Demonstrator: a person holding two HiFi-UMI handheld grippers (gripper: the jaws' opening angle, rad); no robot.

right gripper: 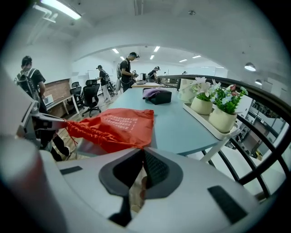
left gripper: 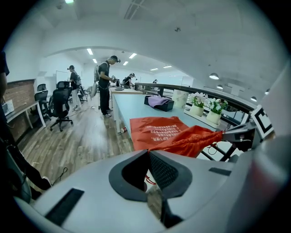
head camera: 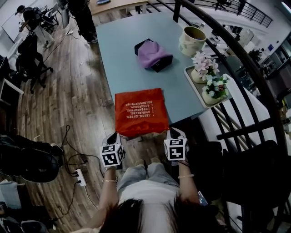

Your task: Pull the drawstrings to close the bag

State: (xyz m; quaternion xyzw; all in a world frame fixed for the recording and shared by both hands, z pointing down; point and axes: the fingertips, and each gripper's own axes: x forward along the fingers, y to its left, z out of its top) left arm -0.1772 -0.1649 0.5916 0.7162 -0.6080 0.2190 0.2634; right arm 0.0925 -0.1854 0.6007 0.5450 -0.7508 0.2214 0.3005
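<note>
Bag (head camera: 139, 110), gathered mouth toward person (head camera: 148, 191)

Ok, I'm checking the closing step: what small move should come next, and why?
Probably draw both grippers further apart, sideways. The left gripper and right gripper each have jaws shut at one end of the bag's mouth, which is puckered yet spans the whole gap between them, so it looks only partly cinched.

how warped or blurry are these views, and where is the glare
Head view: sharp, blue-grey tabletop bowed at its edges, orange-red fabric drawstring bag evenly lit; left gripper view: strong fisheye, dark corners; right gripper view: same warp, ceiling strip light glaring.
</note>
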